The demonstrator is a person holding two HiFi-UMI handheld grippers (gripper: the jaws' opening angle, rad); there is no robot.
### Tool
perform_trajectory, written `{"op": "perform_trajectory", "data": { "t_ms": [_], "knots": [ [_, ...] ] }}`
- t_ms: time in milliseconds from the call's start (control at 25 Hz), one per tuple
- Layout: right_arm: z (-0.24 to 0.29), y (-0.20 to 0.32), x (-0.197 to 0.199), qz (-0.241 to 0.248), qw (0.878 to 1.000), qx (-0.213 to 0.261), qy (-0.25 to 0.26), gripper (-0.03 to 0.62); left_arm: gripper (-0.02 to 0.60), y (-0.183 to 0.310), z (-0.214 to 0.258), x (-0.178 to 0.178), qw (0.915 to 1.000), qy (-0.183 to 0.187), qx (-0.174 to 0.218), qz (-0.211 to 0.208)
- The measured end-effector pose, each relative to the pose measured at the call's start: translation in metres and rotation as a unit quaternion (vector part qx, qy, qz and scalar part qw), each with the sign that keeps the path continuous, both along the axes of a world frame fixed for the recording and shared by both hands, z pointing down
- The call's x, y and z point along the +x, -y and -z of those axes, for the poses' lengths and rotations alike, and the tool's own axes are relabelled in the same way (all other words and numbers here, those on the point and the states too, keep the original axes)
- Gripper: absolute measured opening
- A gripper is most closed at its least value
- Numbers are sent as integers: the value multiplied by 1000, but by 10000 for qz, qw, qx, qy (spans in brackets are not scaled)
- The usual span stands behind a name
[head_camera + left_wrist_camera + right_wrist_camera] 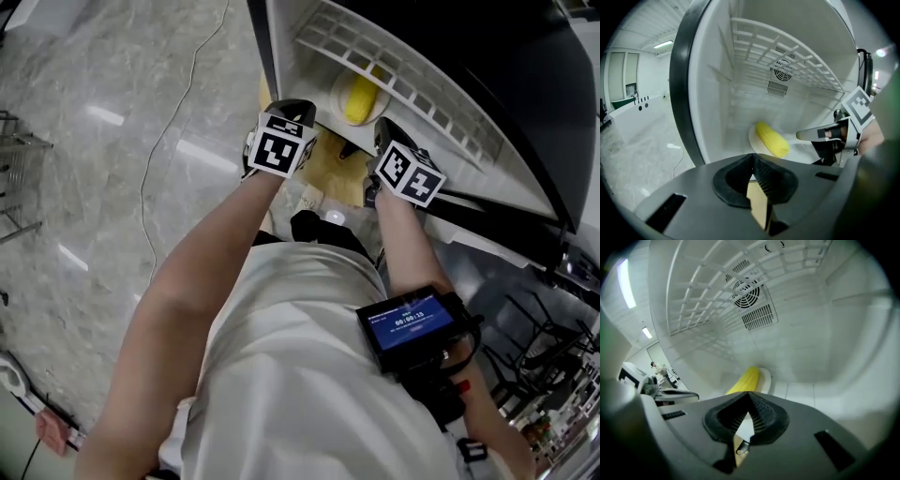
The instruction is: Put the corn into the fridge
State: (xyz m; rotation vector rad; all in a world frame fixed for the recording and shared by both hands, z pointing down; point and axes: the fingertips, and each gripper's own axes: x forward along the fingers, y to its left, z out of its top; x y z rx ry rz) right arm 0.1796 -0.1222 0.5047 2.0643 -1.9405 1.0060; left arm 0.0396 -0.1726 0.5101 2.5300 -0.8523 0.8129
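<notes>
Facing the open fridge (712, 98), a person holds two grippers at its mouth. The corn (772, 139) is already inside, lying on a white plate (753, 140) on the fridge floor, well back from the opening and below the white wire shelf (797, 51). The cob points lengthways toward the fridge's rear wall, where a round fan grille (745, 289) sits above a slotted vent.

The left gripper (753, 161) hangs just outside the fridge, near the dark seal (678, 98) at the left edge of the opening. Its claw is pinched together, ribbed pads meeting, with nothing between them. The right gripper (749, 399) sits a little further in, at the right side of the fridge mouth. Its claw is also drawn together and grips nothing. Neither claw touches the corn or the plate; both point at them from the fridge front.

Outside the fridge, a pale marble floor (94, 150) spreads away, with a thin cable (173, 112) trailing across it. A small lit screen (409, 323) is strapped at the person's waist.
</notes>
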Motion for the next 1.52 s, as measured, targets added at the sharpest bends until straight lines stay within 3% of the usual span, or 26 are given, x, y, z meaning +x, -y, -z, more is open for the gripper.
{"op": "perform_trajectory", "data": {
  "t_ms": [880,1240,1520],
  "knots": [
    [63,-49,-32,605,9953,726,231,6,8,-51,70,-17,9948,-887,231,-446],
    [111,-64,-48,883,9885,1210,216,6,8,-84,120,-12,9813,-1682,376,-855],
    [147,-82,-53,950,9802,1723,244,7,8,-104,148,-13,9701,-1992,567,-1262]
  ]
}}
